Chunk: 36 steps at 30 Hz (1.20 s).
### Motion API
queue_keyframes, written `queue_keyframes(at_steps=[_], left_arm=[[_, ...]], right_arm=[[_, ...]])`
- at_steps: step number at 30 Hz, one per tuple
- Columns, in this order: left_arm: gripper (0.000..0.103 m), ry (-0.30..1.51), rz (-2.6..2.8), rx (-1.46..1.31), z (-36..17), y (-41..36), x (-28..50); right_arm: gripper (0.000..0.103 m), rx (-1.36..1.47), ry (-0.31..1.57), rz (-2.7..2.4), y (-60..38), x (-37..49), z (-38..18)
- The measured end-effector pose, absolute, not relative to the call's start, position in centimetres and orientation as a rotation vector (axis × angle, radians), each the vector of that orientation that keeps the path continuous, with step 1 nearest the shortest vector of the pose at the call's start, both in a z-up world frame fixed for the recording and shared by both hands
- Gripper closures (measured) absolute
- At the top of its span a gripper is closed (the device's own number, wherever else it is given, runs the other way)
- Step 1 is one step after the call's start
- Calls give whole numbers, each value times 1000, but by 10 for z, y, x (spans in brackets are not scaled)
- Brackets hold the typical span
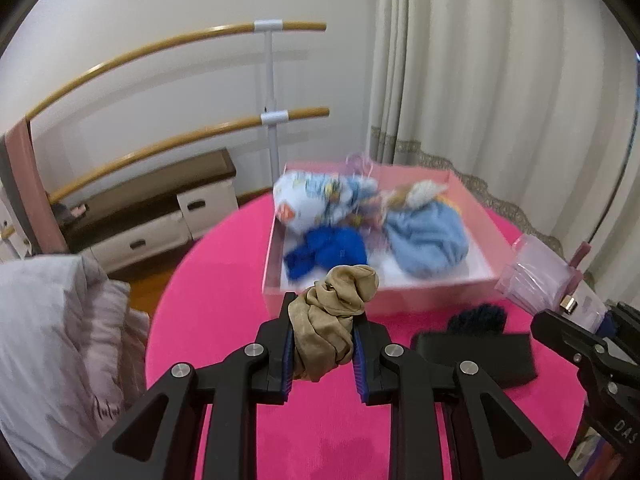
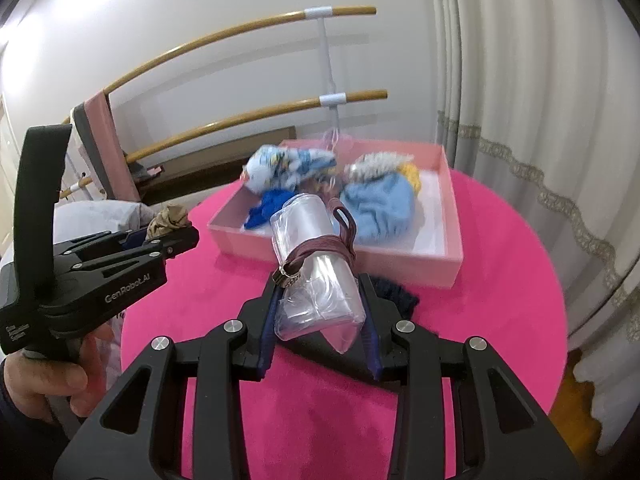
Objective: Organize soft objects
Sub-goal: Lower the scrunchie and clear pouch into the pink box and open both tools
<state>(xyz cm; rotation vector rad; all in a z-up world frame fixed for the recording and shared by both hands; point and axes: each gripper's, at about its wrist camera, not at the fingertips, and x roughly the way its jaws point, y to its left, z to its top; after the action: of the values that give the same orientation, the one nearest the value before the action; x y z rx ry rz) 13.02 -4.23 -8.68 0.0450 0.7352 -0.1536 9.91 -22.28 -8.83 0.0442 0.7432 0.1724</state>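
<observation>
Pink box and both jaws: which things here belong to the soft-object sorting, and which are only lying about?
In the job: pink box with blue cloths; beige stocking in the left gripper; clear plastic pouch in the right gripper; dark knit item.

Lying about: black block, curtain, wooden barre, grey jacket.

Bright, even light; motion blur, fisheye-bent edges, dark corners.

A white wall (image 1: 168,8) carries two curved wooden rails (image 1: 160,46) on a white post. Below stands a low dark-topped cabinet (image 1: 160,208) on wood floor; cream curtains (image 1: 500,80) hang right
</observation>
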Motion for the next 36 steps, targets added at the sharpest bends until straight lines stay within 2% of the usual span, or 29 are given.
queue_keyframes(at_steps=[5,14,32,36], left_arm=[[83,678,-160,64,-53,-50,137],[83,678,-190,63,-27,-67,185],[82,785,-206,60,-53,-92,281],[77,807,-206,68,-67,-99,297]], right_arm=[[70,22,709,154,-230,121,-60],[70,13,710,141,-244,187,-24],[70,38,836,128,-257,271,-64],[70,42,864,123,-256,281,-76]])
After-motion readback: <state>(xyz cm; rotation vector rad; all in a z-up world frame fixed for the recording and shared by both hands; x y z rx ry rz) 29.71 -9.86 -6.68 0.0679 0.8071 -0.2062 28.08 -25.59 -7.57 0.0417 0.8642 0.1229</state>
